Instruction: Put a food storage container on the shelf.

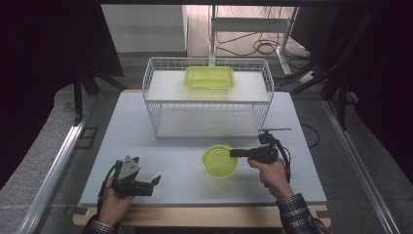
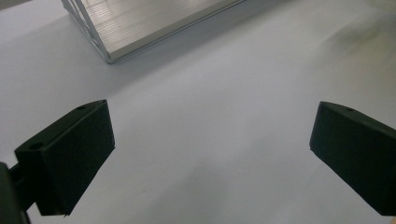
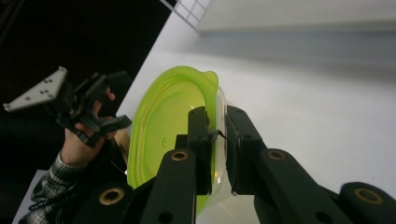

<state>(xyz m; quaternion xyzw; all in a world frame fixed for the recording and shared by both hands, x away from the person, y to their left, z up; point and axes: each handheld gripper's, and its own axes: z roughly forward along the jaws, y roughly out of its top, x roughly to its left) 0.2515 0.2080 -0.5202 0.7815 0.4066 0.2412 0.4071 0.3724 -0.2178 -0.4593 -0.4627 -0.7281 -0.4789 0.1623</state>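
Pale grey surface [image 1: 160, 170], frame centre: right gripper [image 3: 217, 126] fingers pinch the green bowl [image 1: 219, 161] by its thin rim, left gripper [image 2: 210, 144] fingers spread, empty; rim may slip, bowl tilting out.

the high view sits above the person's edge of the surface [image 1: 195, 185], looking forward and down, far enough back to take in the whole top and the wire basket [image 1: 207, 95] at its far side. the left gripper view rides low and close over the surface, facing along its own jaws toward a corner of that basket [image 2: 107, 32]. the right gripper view looks along its jaws, very near the green bowl [image 3: 163, 126], and across to the left gripper [image 3: 86, 105], which the high view shares.
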